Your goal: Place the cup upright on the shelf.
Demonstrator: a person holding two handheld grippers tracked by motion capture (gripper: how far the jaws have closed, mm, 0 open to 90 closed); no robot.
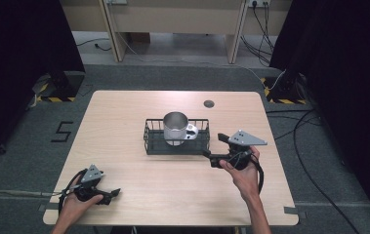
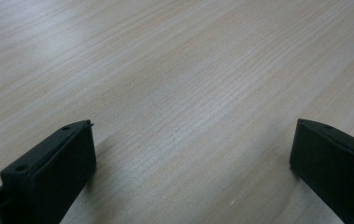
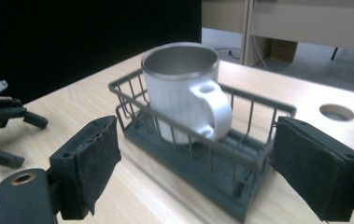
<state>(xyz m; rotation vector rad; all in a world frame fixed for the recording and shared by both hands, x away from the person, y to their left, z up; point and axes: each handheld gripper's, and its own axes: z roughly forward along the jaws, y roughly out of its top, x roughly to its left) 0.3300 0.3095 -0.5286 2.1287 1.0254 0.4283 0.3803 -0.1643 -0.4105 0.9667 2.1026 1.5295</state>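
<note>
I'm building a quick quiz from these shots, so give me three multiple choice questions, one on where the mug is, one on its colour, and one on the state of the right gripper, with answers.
1. Where does the mug stand?
A. Inside the wire basket
B. On the bare table beside the basket
C. On the floor

2. What colour is the mug's outside?
A. Red
B. White
C. Black

3. How is the right gripper set?
A. Shut on the mug
B. Shut on the basket's rim
C. Open, holding nothing

Answers: 1 A, the basket's wires surround the mug on all sides. 2 B, its wall and handle are white, its inside metallic. 3 C, the right gripper view shows the jaws wide apart, short of the basket.
</note>
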